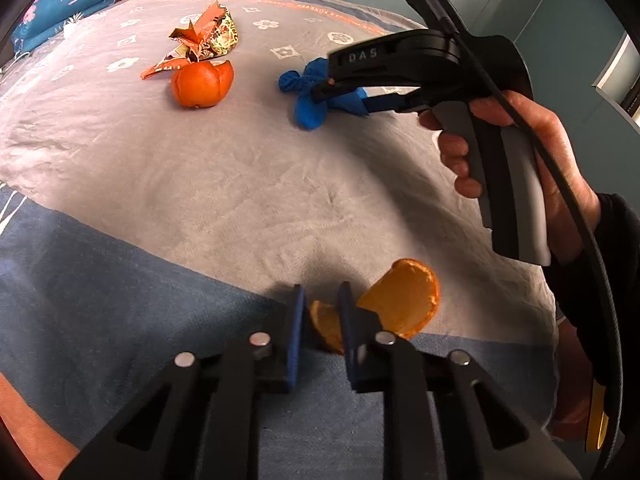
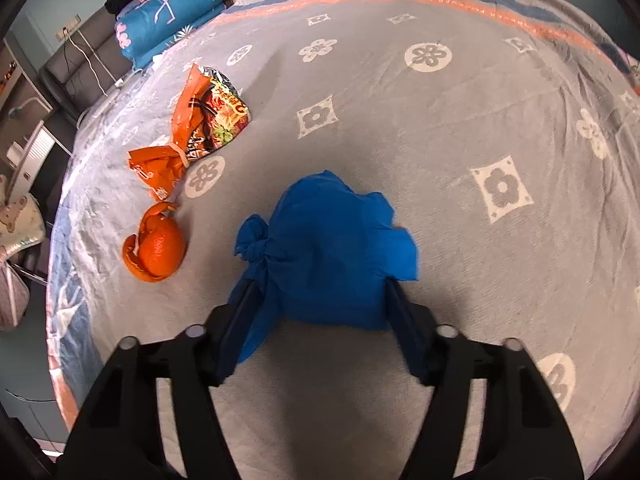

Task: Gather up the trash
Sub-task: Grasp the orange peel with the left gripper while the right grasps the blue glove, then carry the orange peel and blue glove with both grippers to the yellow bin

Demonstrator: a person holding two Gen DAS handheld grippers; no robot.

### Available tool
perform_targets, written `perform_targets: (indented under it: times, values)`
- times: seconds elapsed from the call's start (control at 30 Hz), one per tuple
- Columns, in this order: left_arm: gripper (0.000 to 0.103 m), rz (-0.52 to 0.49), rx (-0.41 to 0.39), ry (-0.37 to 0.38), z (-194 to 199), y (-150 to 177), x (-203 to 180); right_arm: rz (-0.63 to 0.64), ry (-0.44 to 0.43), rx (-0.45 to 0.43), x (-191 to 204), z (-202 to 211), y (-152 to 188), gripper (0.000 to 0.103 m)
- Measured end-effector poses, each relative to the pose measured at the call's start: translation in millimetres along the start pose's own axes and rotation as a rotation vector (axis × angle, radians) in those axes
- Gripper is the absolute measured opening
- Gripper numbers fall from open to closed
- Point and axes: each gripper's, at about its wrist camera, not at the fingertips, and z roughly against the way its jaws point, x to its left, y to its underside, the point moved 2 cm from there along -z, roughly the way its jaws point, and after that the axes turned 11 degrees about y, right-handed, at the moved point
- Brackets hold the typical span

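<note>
A curled piece of orange peel [image 1: 404,300] lies on the bed near the blanket's blue band, and my left gripper [image 1: 322,300] is shut on its near edge. A crumpled blue glove [image 2: 328,232] sits mid-bed between the fingers of my right gripper [image 2: 320,288], whose pads press its two sides; part of the glove drapes over the left finger. From the left wrist view the right gripper [image 1: 320,94] reaches into the glove [image 1: 308,114] from the right. A hollow orange peel shell [image 1: 202,84] [image 2: 158,250] and an orange snack wrapper [image 1: 204,36] [image 2: 208,120] lie further left.
The grey flower-patterned blanket [image 2: 440,160] covers the bed. A folded blue floral quilt [image 2: 168,12] and pillows are stacked at the far left corner. A person's hand [image 1: 532,136] holds the right gripper's handle, with a black cable trailing. Furniture stands past the bed's left edge.
</note>
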Motion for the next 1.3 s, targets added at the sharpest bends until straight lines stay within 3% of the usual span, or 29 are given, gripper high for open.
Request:
perform_targets:
  times: [0.03, 0.1, 0.23, 0.7, 0.97, 1.3]
  values:
    - [0.009, 0.002, 0.002, 0.003, -0.5, 0.1, -0.2, -0.003, 0.013, 0.000, -1.5, 0.1, 0.0, 0.033]
    - [0.007, 0.014, -0.001, 0.005, -0.2, -1.2, -0.4, -0.027, 0.024, 0.006, -5.1, 1.2, 0.0, 0.017]
    - [0.004, 0.013, -0.006, 0.002, 1.4, -1.9, -1.2, -0.058, 0.002, 0.017, -9.8, 5.4, 1.6, 0.009]
    - [0.004, 0.038, -0.071, 0.000, 32.4, -3.4, -0.3, -0.083, -0.059, -0.094, -19.6, 83.9, 11.9, 0.007]
    - [0.004, -0.016, -0.102, 0.009, 50.0, -1.2, -11.9, -0.088, -0.077, -0.152, -26.7, 142.2, 31.7, 0.007]
    - [0.004, -0.015, -0.171, 0.000, 80.5, -6.1, -17.6, -0.089, -0.109, -0.207, -33.5, 197.0, 59.1, 0.007]
